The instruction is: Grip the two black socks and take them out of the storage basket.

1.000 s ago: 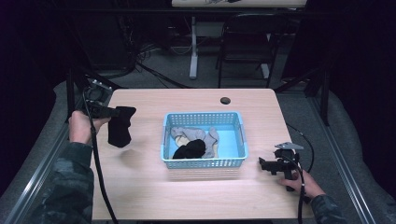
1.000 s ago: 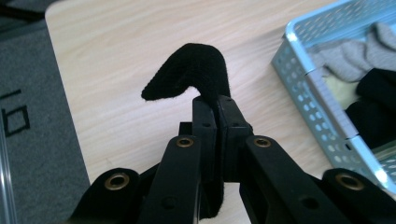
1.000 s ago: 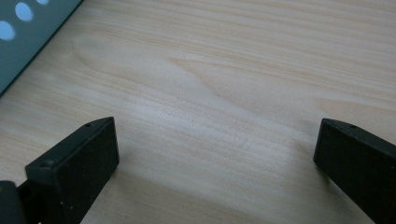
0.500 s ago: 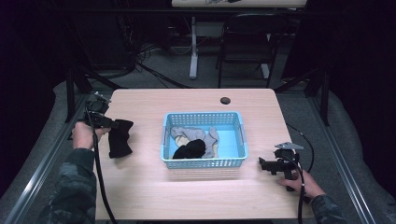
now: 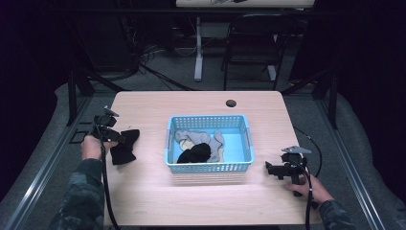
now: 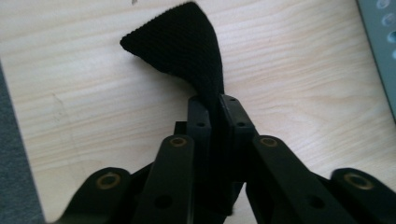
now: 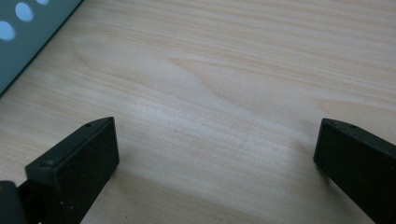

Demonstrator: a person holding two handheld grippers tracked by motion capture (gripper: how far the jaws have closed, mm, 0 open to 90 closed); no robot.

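A black sock (image 5: 123,147) lies on the table's left side, pinched by my left gripper (image 5: 118,138), which is shut on it. In the left gripper view the sock (image 6: 184,45) fans out past the closed jaws (image 6: 218,111) onto the wood. A blue plastic basket (image 5: 208,120) stands at the table's middle, holding a grey sock (image 5: 198,139) and another black sock (image 5: 194,153). My right gripper (image 5: 268,167) rests low over the table right of the basket, open, with bare wood between its fingers (image 7: 84,154).
The wooden table (image 5: 158,196) has a dark round cable hole (image 5: 231,103) near its far edge. A basket corner (image 7: 23,32) shows at the upper left of the right gripper view. Chairs and a desk leg stand in the dark behind the table.
My left gripper came down and toward the table's left edge with the black sock, which now lies on the wood instead of hanging. The right gripper stayed put.
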